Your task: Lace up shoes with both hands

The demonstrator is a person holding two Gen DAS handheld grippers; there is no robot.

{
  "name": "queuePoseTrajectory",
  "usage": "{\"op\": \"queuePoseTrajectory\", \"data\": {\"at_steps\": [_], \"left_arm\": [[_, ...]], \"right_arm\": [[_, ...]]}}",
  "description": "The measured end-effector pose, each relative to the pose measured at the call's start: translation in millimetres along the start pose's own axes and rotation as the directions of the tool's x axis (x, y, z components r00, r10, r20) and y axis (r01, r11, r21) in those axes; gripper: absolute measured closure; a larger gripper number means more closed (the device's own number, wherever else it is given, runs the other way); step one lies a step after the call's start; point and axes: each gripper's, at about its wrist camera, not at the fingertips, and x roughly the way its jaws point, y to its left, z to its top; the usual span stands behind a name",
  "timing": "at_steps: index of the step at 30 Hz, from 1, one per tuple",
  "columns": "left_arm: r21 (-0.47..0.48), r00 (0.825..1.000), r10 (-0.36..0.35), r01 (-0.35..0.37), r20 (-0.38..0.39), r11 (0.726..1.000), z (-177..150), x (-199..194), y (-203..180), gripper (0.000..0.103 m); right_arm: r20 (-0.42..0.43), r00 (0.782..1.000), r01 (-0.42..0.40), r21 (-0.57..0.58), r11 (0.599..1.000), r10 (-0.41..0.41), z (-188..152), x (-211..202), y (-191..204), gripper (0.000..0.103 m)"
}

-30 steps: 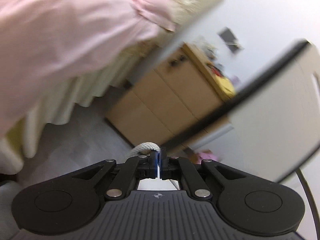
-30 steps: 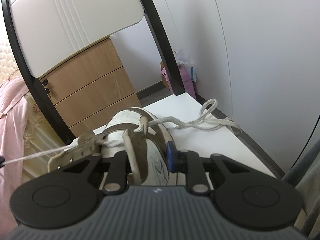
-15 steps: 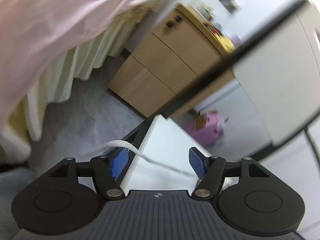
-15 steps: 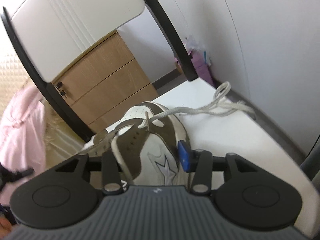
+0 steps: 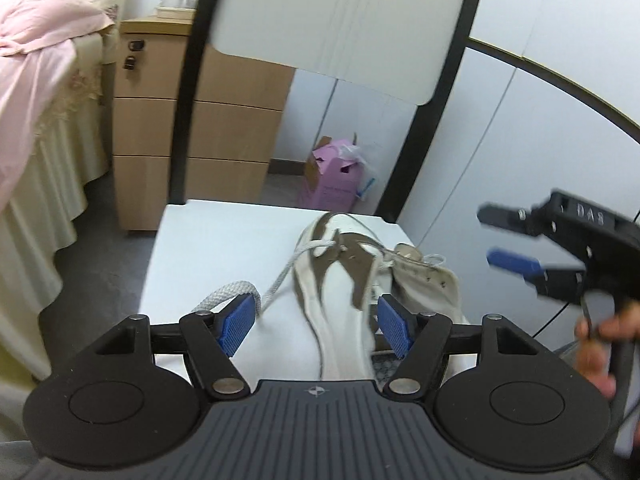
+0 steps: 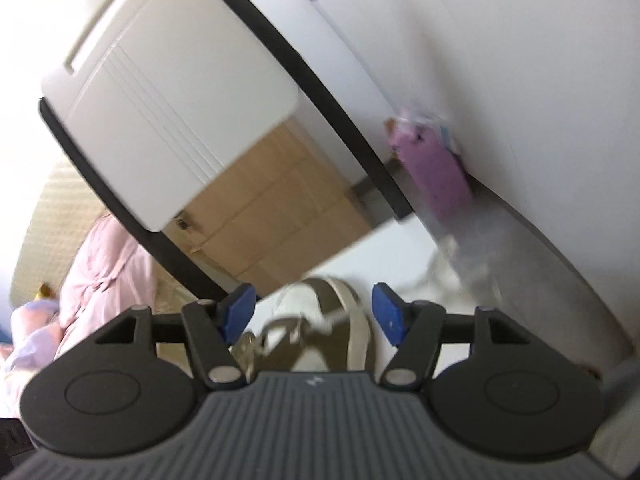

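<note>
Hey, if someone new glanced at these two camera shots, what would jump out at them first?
Probably the white and brown shoe lying on the white table, right between the open blue pads of the left gripper, with a thick white lace trailing to its left. Next, the right gripper hovering open at the right edge, and the pink box on the floor behind the table.

Both views show bright, even daylight with soft, weak shadows. Left wrist view: centre reasonably sharp; fisheye bending curves the chair frame [image 5: 188, 92] and wall lines near the edges. Right wrist view: heavy motion blur throughout, the shoe [image 6: 320, 320] smeared, upper-left corner blown out to white glare; corners vignette dark.
</note>
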Motion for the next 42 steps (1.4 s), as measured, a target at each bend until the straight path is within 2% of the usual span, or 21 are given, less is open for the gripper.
{"op": "queuePoseTrajectory", "data": {"at_steps": [4,7,10,15,17,18,19,23,26,27,29,30,32,36,39,41,42], "left_arm": [[0.004,1.0,0.001,-0.001,0.021,1.0,5.0,1.1,5.3,0.032],[-0.02,0.999,0.03,-0.029,0.027,0.999,9.9,1.4,18.4,0.032],[-0.045,0.998,0.059,-0.058,0.031,0.997,14.8,1.8,31.7,0.032],[-0.172,0.988,0.154,-0.157,-0.027,0.973,22.8,13.8,71.0,0.03],[-0.196,0.985,0.165,-0.171,-0.049,0.966,26.6,18.2,83.7,0.022],[-0.207,0.984,0.167,-0.176,-0.061,0.962,27.6,19.4,89.8,0.017],[-0.218,0.983,0.169,-0.182,-0.073,0.959,28.6,20.6,95.9,0.016],[-0.263,0.974,0.191,-0.216,-0.118,0.94,27.2,21.4,119.0,0.013],[-0.268,0.963,0.226,-0.259,-0.149,0.928,23.6,18.9,131.4,0.011],[-0.266,0.958,0.239,-0.275,-0.16,0.924,22.3,17.8,134.7,0.011],[-0.272,0.949,0.265,-0.304,-0.172,0.913,19.8,14.9,140.7,0.011],[-0.282,0.948,0.269,-0.309,-0.171,0.909,18.7,12.9,142.9,0.011],[-0.291,0.957,0.244,-0.281,-0.156,0.915,18.3,9.3,142.2,0.011],[-0.226,0.981,0.173,-0.189,-0.089,0.956,20.9,6.2,119.3,0.011],[-0.197,0.996,0.082,-0.088,-0.037,0.976,23.0,5.1,100.5,0.011],[-0.199,1.0,0.017,-0.018,-0.008,0.98,23.3,5.4,91.3,0.011],[-0.214,1.0,-0.022,0.023,0.004,0.977,23.9,5.8,88.5,0.011]], "right_arm": [[-0.13,0.991,-0.017,-0.202,0.979,-0.01,32.7,48.4,-9.1,0.038],[-0.235,0.97,-0.01,-0.298,0.954,-0.064,42.8,91.4,-19.4,0.042],[-0.294,0.949,-0.019,-0.421,0.907,-0.117,41.7,120.7,-20.4,0.043],[-0.338,0.93,-0.055,-0.518,0.854,-0.145,34.7,136.4,-17.6,0.043],[-0.338,0.926,-0.042,-0.535,0.844,-0.169,32.3,138.4,-18.1,0.044],[-0.343,0.923,-0.041,-0.539,0.841,-0.174,31.5,138.5,-20.9,0.048],[-0.351,0.919,-0.042,-0.542,0.839,-0.181,30.4,139.0,-21.8,0.054],[-0.355,0.917,-0.058,-0.569,0.821,-0.181,25.2,139.0,-23.0,0.059],[-0.358,0.913,-0.062,-0.599,0.798,-0.197,21.0,140.9,-18.7,0.081],[-0.358,0.911,-0.064,-0.61,0.79,-0.203,19.4,141.6,-17.3,0.095],[-0.356,0.91,-0.06,-0.616,0.785,-0.21,18.5,142.3,-15.6,0.096],[-0.354,0.911,-0.054,-0.611,0.79,-0.212,19.2,142.3,-15.4,0.1],[-0.337,0.923,-0.039,-0.567,0.823,-0.189,26.7,138.4,-16.3,0.101],[-0.281,0.953,-0.023,-0.445,0.895,-0.115,46.3,124.2,-17.1,0.101],[-0.242,0.97,-0.092,-0.347,0.933,0.005,58.6,104.1,-7.9,0.101],[-0.233,0.965,-0.182,-0.28,0.942,0.117,61.2,89.2,1.6,0.101],[-0.235,0.956,-0.237,-0.26,0.936,0.177,59.8,82.5,7.7,0.101]]}}
